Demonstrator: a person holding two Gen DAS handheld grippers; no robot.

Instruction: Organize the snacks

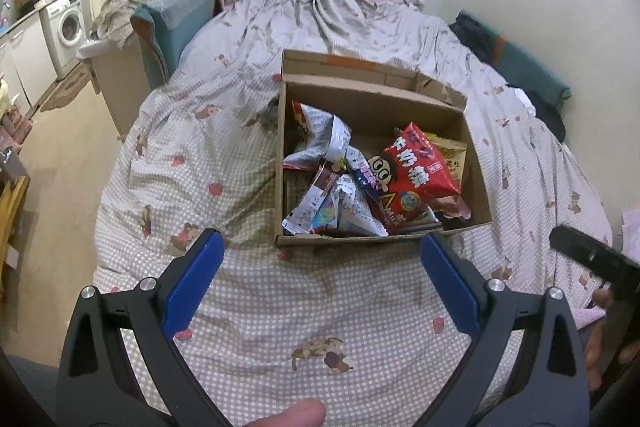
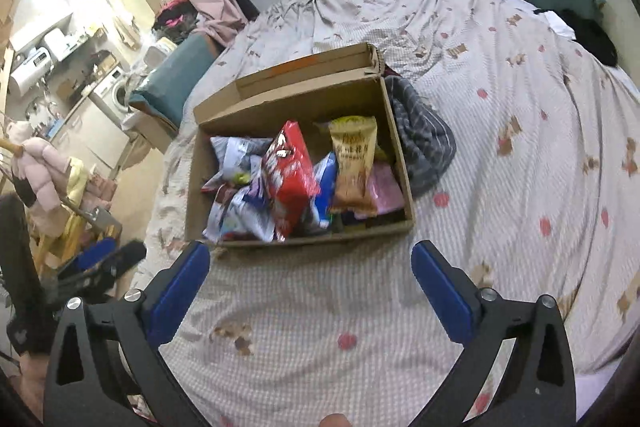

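Note:
An open cardboard box sits on the bed and holds several snack packets. A red packet lies on top, with white crumpled packets to its left. In the right wrist view the box holds the red packet, a tan packet and white-blue packets. My left gripper is open and empty, just short of the box's near edge. My right gripper is open and empty, also just before the box's near edge.
The bed has a checked cover with crumpled bedding at the far end. A striped dark cloth lies right of the box. Dark clothes lie by the wall. A washing machine and floor are at left.

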